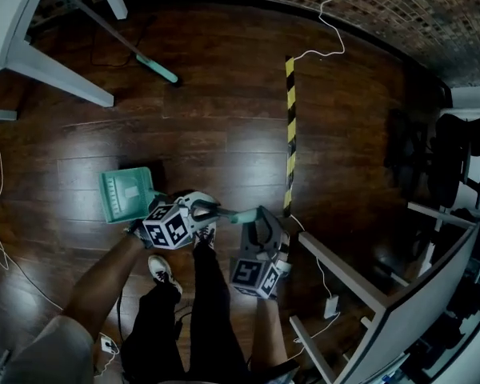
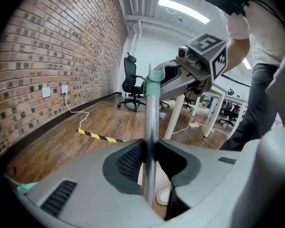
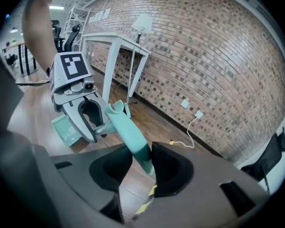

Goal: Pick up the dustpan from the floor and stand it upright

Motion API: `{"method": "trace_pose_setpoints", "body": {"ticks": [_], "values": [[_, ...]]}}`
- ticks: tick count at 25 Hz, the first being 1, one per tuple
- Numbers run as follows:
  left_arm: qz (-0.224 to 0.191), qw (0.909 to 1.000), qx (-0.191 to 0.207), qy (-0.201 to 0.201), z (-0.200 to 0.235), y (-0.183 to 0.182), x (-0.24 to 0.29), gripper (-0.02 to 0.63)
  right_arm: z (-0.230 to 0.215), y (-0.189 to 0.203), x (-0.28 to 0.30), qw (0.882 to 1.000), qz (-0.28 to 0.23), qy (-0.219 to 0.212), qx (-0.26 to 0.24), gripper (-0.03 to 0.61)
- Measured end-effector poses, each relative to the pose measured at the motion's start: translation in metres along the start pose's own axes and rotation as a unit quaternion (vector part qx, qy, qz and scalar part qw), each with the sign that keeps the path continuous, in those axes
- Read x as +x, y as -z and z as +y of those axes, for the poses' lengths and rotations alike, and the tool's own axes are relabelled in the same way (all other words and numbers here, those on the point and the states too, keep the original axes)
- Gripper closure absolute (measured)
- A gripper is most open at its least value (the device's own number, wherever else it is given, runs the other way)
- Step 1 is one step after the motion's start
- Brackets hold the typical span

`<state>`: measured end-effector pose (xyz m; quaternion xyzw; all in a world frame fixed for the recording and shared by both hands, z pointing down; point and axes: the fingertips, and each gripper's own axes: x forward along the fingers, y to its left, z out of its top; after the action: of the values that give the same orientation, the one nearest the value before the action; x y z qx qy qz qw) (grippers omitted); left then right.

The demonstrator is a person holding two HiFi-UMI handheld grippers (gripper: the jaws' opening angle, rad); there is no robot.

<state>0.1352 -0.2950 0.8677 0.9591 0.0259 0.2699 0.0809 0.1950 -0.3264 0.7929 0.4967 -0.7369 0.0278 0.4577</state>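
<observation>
Dustpan (image 1: 128,194): a teal pan on a long handle, carried nearly level in front of the person. The pan end hangs at the left, just beyond a shoe (image 1: 162,270). It appears clear of the wooden floor (image 1: 224,94) and is not yet upright.
Left gripper (image 2: 151,164): the jaws are clamped on the bare metal shaft (image 2: 151,122), toward the pan end.
Right gripper (image 3: 143,158): the jaws are closed round the teal grip (image 3: 127,129) at the handle's far end. The grip lies hard against one pad, and contact with the other pad is less plain.
Step in hand (judged): the dustpan is carried between two holds, before the handle is swung up over the pan.
Risk 1, twist: the shaft is smooth and round. The pan's weight could turn it within the left jaws, so that the pan's base no longer faces the floor.
Risk 2, slip-out: the teal grip tapers and seems held mostly from one side. Tilting the handle upward could slide it out of the right jaws.
Risk 3, topple: if the pan meets the floor on an edge and not flat on its base, it would probably fall over again once released.
Risk 4, collision: a white desk frame (image 1: 340,272) stands just beside the right gripper, and the shoe is near the pan. A wide swing of the handle could strike either.
</observation>
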Motion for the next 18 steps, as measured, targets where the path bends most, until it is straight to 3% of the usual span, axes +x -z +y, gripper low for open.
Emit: {"method": "trace_pose_setpoints", "body": {"ticks": [5, 10, 18], "values": [[-0.01, 0.9999, -0.009, 0.0, -0.024, -0.037, -0.034, 0.5, -0.002, -0.061, -0.051, 0.997, 0.0, 0.001, -0.081, 0.447], [0.0, 0.9999, -0.001, -0.014, -0.052, -0.038, -0.068, 0.503, 0.033, -0.104, -0.086, 0.979, -0.009, 0.008, -0.206, 0.434], [-0.001, 0.9972, -0.033, -0.068, -0.073, -0.004, -0.11, 0.494, 0.089, -0.132, -0.113, 0.966, -0.024, 0.055, -0.253, 0.415]]}}
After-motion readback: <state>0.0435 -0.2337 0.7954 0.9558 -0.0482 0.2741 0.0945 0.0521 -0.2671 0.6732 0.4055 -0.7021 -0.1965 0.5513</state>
